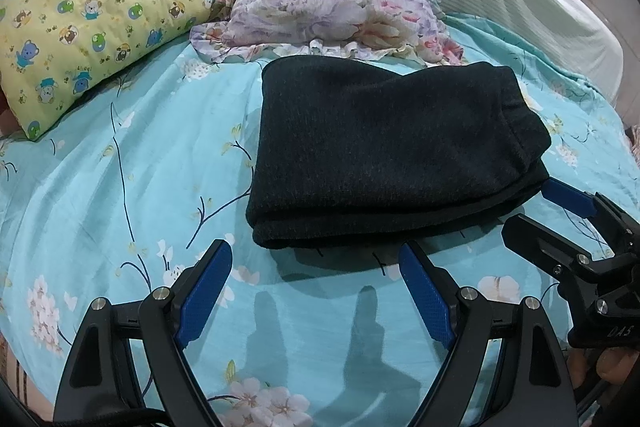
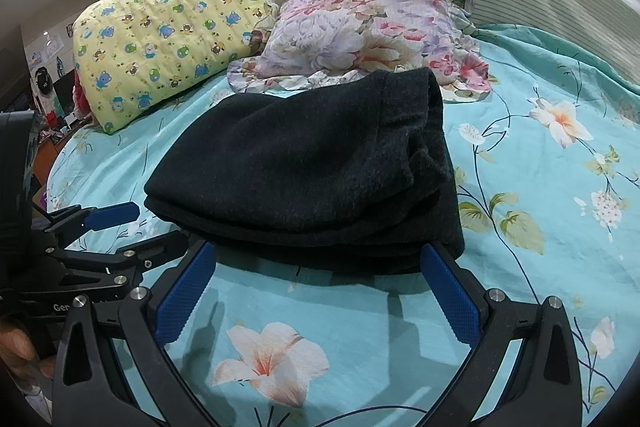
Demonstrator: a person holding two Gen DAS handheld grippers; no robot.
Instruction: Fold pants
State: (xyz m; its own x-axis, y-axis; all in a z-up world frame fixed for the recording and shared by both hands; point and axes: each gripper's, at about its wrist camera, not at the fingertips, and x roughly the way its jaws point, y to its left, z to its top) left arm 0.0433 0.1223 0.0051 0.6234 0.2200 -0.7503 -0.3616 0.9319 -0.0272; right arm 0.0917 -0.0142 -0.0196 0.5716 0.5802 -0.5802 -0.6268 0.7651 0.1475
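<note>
The pants point(image 1: 384, 155) lay as a dark, folded bundle on the teal floral bedsheet point(image 1: 120, 187), just short of the flowered pillow point(image 1: 340, 3), with a yellow bear-print pillow point(image 1: 100, 11) off to the bundle's left. The bundle's long axis ran left to right across both grippers' line of approach, its rounded fold edge facing them and its stacked hems at the right end.

The left gripper point(image 1: 316, 295) hovered above the sheet just in front of the bundle's near edge, jaws spread wide and holding nothing. The right gripper point(image 2: 318, 291) sat closer still, its jaws also released and empty, with the fingertips right at the bundle's near edge; whether they touched the cloth could not be told.

Judging by the compact stack, the folding looked nearly or fully finished. If another fold was wanted, the right gripper was the nearer one to take the hem end. No containers were in view.
</note>
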